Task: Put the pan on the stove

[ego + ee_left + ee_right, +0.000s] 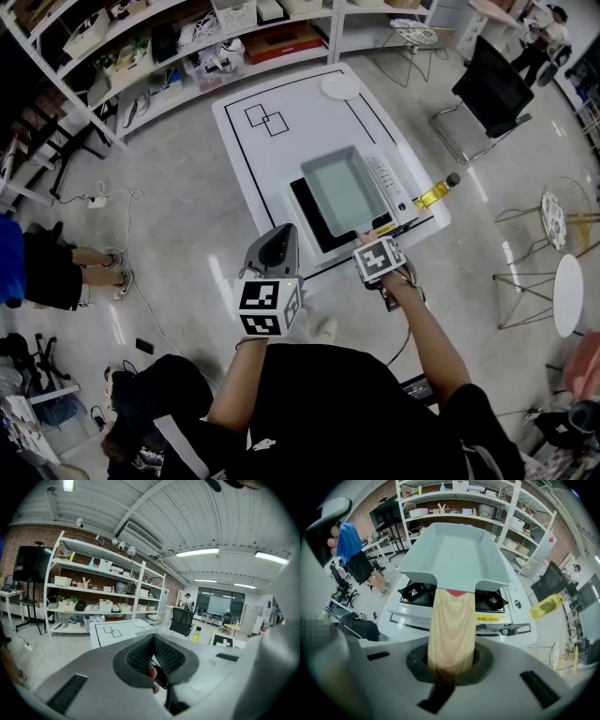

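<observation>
**Inspector:** One pan (342,190), grey-blue. Location?
**Assistant:** Over the stove (312,225); contact not determinable. Right gripper (451,662) is clamped on its wooden handle (452,625), at the stove's near edge.
**Inspector:** Left gripper (153,641)?
**Assistant:** Jaws closed, nothing between them, held off the stove's near-left corner.

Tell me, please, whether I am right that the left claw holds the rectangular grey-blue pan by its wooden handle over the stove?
Not quite: it is the right claw that is shut on the wooden handle, as the right gripper view shows. The rest stands: the pan is rectangular and grey-blue, and it is held over the stove.
</observation>
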`<state>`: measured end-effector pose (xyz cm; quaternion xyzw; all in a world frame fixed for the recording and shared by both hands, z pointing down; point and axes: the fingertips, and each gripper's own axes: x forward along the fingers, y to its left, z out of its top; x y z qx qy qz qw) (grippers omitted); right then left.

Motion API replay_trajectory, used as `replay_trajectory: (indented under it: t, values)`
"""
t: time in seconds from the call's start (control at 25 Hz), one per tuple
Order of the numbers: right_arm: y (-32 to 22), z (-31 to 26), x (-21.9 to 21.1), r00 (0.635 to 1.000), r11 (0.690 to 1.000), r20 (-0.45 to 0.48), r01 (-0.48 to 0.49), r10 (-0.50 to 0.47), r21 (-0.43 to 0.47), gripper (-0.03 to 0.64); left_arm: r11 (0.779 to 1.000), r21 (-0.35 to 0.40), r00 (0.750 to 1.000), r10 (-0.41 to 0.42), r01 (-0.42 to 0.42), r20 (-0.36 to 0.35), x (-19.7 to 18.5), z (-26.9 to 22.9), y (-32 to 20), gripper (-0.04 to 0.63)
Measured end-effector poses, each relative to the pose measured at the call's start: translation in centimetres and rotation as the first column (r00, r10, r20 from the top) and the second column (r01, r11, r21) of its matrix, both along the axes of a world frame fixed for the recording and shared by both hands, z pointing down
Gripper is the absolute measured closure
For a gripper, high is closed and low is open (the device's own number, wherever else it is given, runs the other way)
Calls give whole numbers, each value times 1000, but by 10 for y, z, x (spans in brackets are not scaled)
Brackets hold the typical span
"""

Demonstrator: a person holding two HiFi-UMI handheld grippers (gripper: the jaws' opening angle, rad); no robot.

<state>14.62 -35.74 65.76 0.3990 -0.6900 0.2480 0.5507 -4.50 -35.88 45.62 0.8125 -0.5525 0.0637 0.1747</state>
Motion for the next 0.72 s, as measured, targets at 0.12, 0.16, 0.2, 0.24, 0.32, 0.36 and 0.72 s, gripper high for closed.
replay_trajectory:
  t: [0.12, 0.16, 0.2, 0.24, 0.32, 0.36, 0.72]
  values:
    - [0, 3, 0, 1000, 1000, -26, 15, -15, -1, 609, 1000, -3, 1000, -1, 1, -3, -1, 2, -1, 586]
    - [0, 4, 0, 999, 1000, -32, 19, -19, -1, 609, 1000, -4, 1000, -2, 2, -5, -1, 3, -1, 586]
    - [0, 4, 0, 999, 1000, -34, 19, -19, -2, 609, 1000, -4, 1000, -3, 3, -6, -1, 3, -2, 586]
    - [0, 4, 0, 999, 1000, -33, 17, -17, -3, 609, 1000, -5, 1000, -4, 4, -7, -2, 4, -2, 587]
    - [0, 3, -1, 999, 1000, -33, 12, -12, -5, 611, 1000, -8, 1000, -6, 6, -9, -3, 4, -2, 586]
    - [0, 3, -1, 999, 1000, -34, 11, -12, -5, 611, 1000, -9, 1000, -7, 7, -10, -3, 4, -2, 586]
    - [1, 5, -1, 999, 1000, -39, 14, -14, -16, 609, 1000, -13, 1000, -7, 7, -13, -2, 8, 2, 586]
